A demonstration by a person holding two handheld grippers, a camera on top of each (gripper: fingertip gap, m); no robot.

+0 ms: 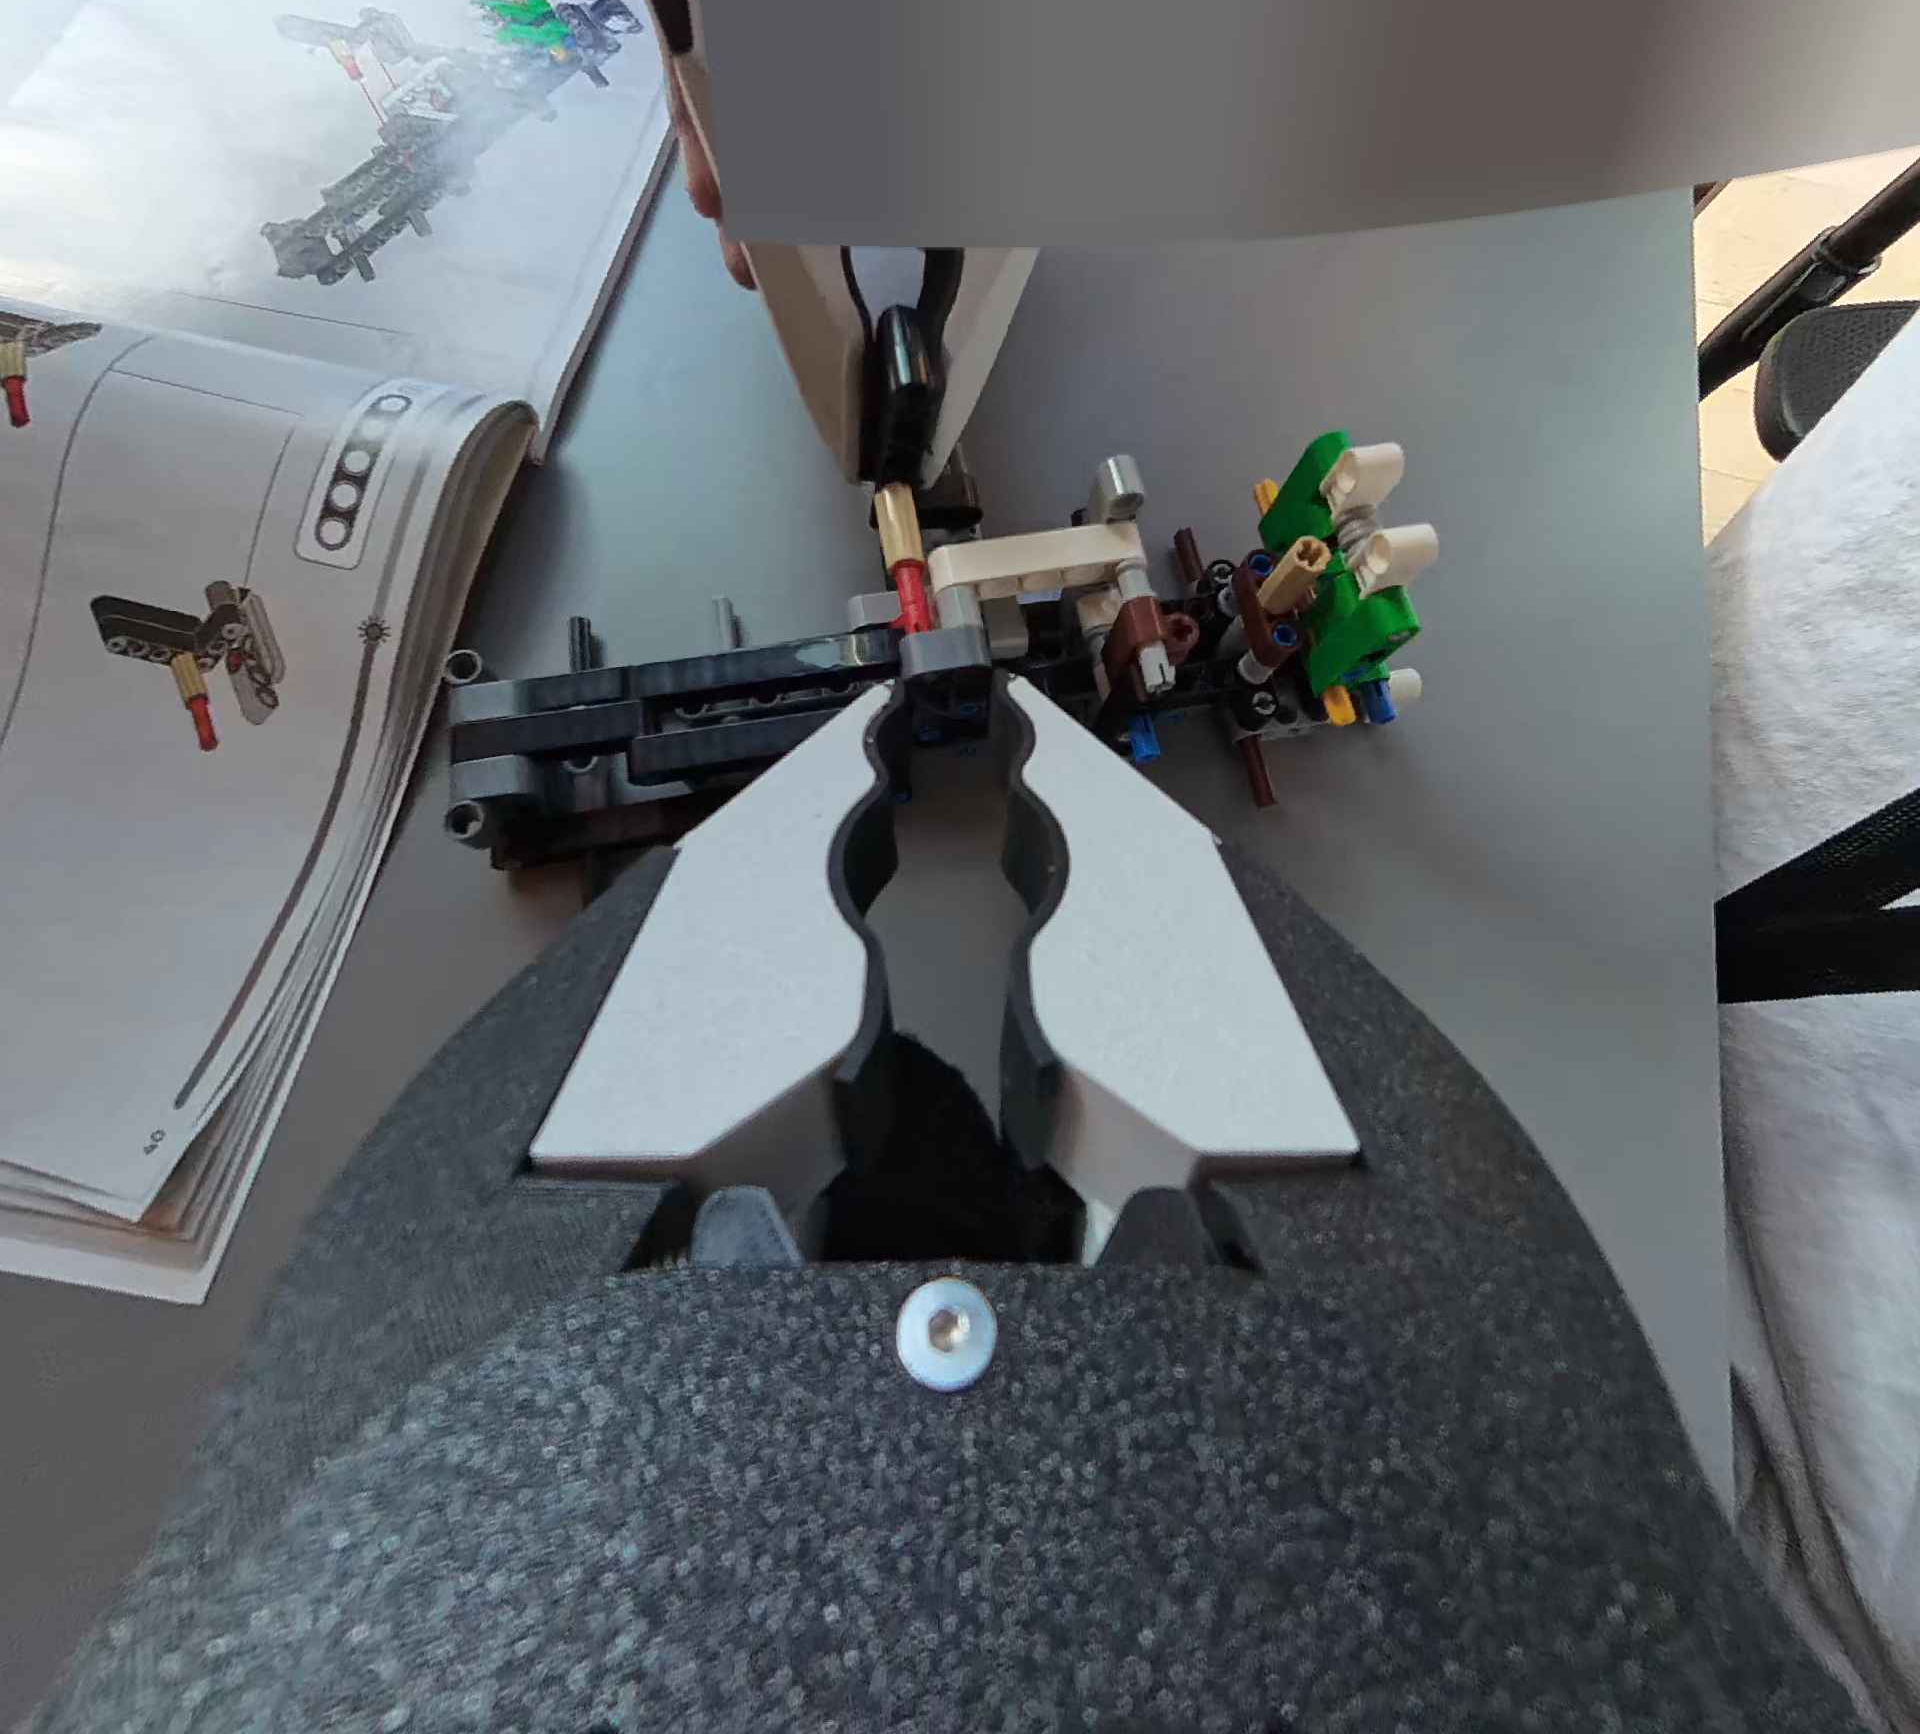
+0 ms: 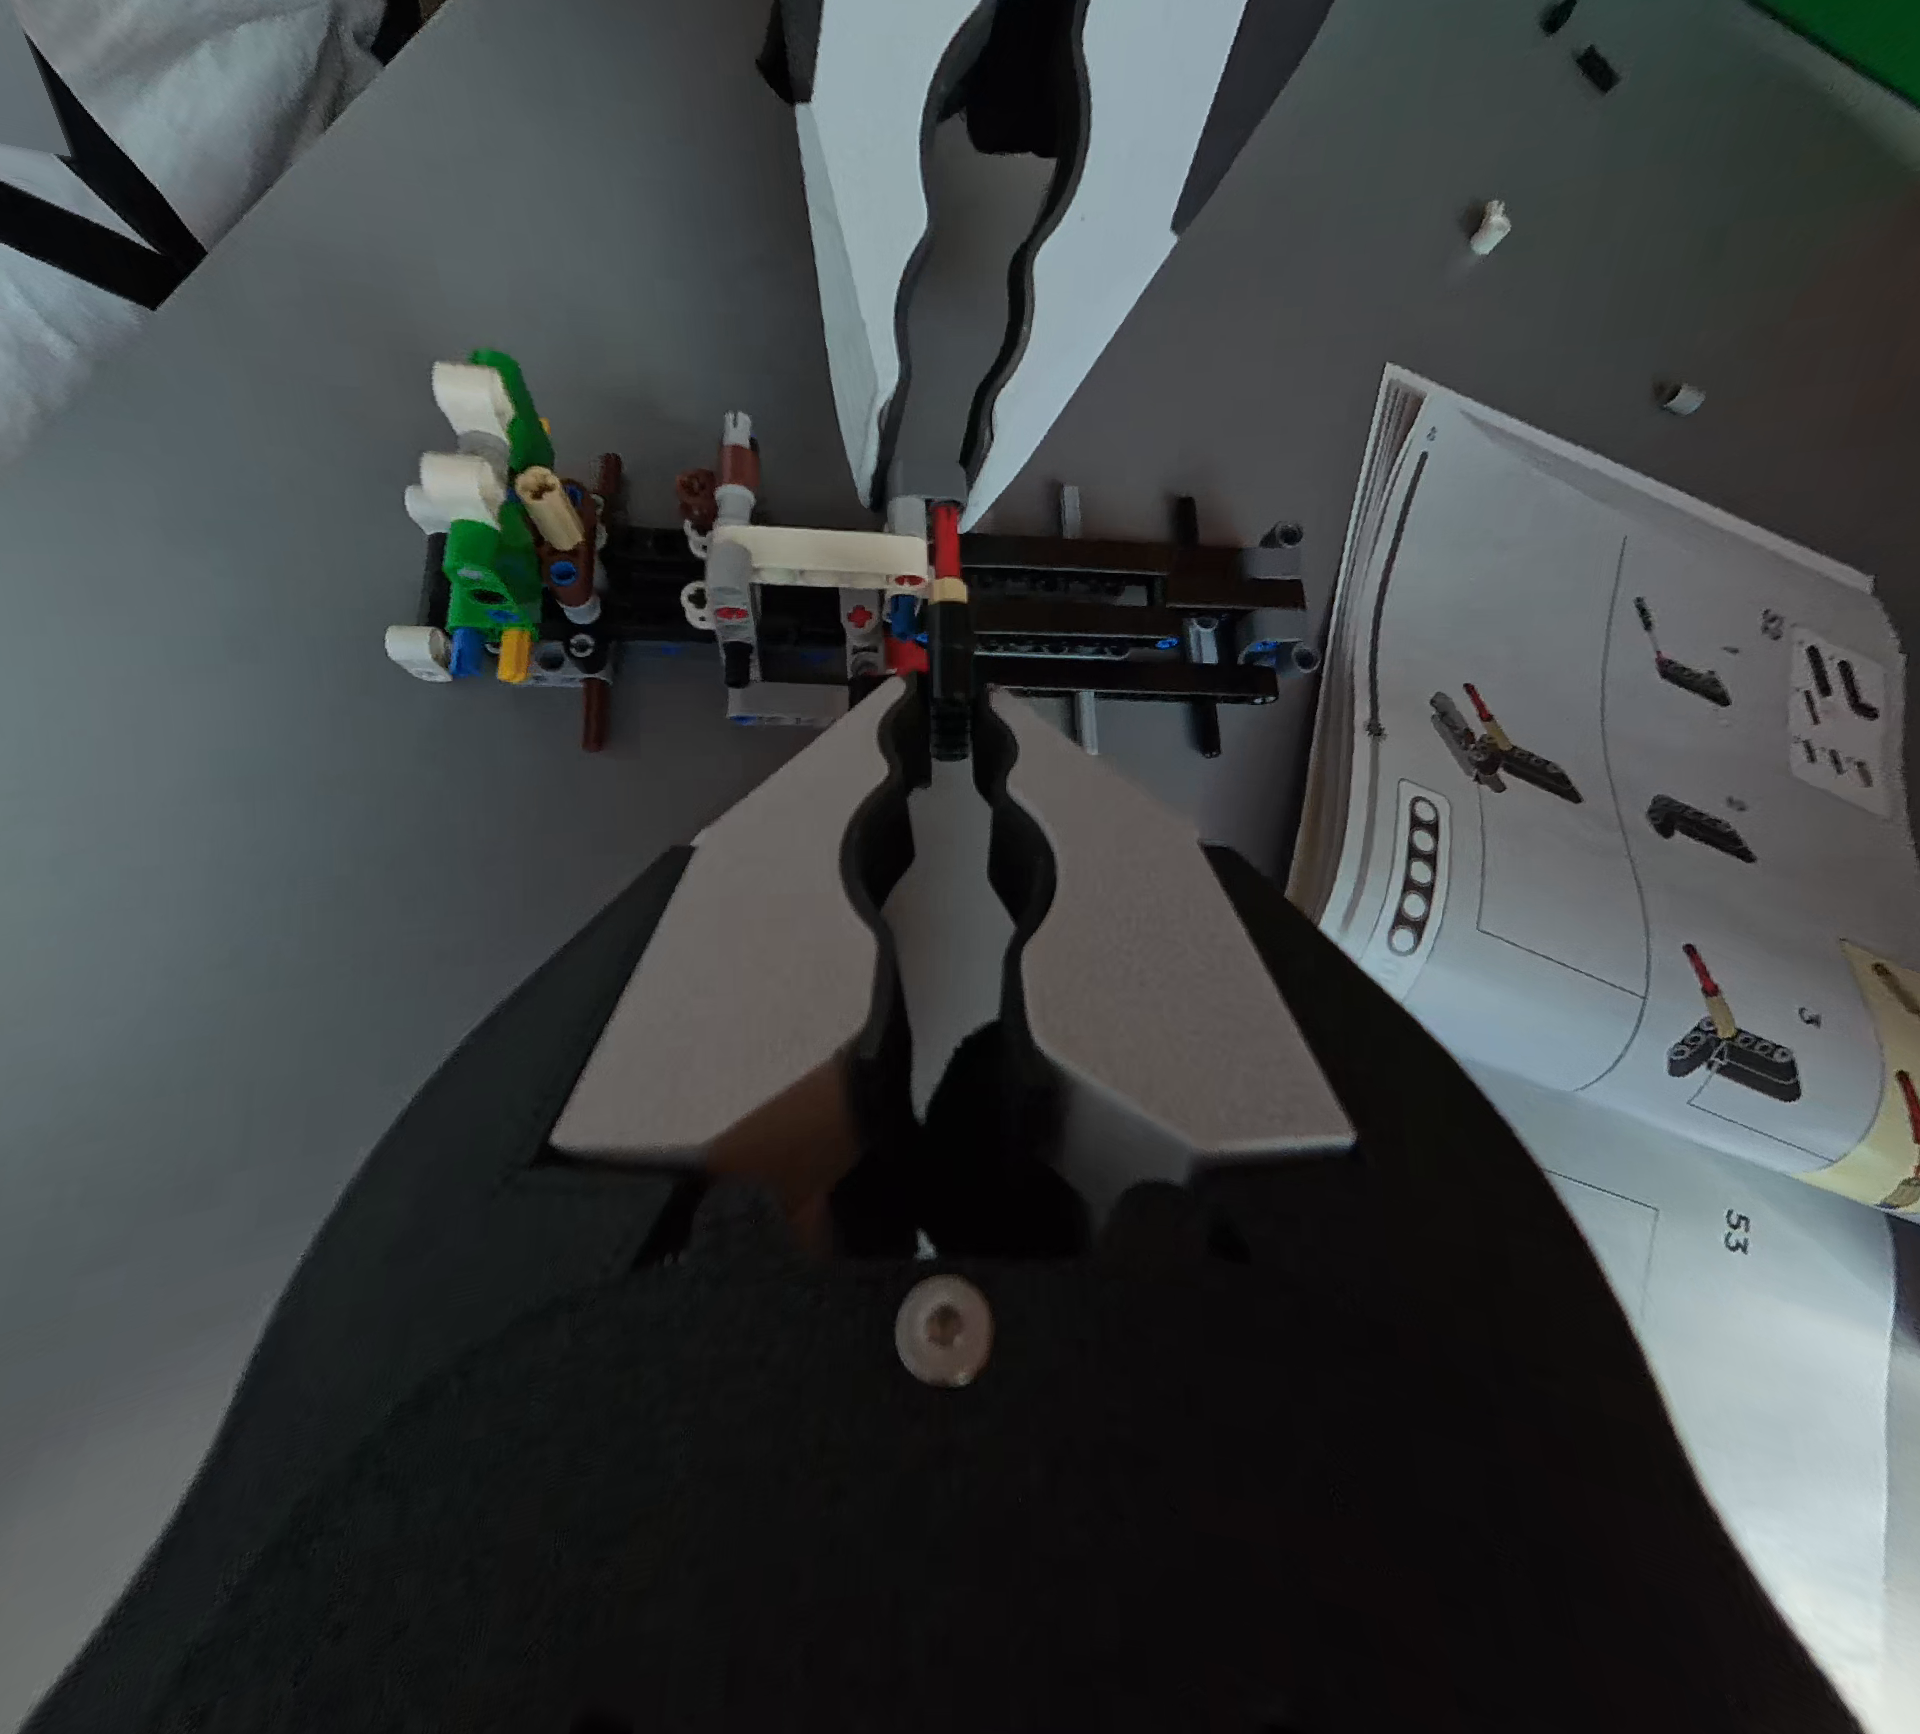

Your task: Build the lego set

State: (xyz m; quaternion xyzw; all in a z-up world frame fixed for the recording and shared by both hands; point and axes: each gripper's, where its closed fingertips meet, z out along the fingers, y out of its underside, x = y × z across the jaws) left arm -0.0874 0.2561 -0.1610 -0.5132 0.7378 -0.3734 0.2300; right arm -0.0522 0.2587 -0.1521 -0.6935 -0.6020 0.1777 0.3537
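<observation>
On the grey table (image 2: pixel 312 853), your left gripper (image 1: pixel 943 697) pinches the frame (image 1: pixel 727 697); right gripper (image 2: pixel 948 728), clamping the black-and-red axle piece (image 2: pixel 948 645), should push straight in.

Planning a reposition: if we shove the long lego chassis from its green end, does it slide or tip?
The lego chassis is long, low and flat on the table, so it would probably slide, likely pivoting. The green cluster stands taller, with protruding pins that could pop off.

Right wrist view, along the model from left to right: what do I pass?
White connectors → green block → brown axle → cream beam → red axle held with its black piece → long black beams → instruction booklet.
</observation>
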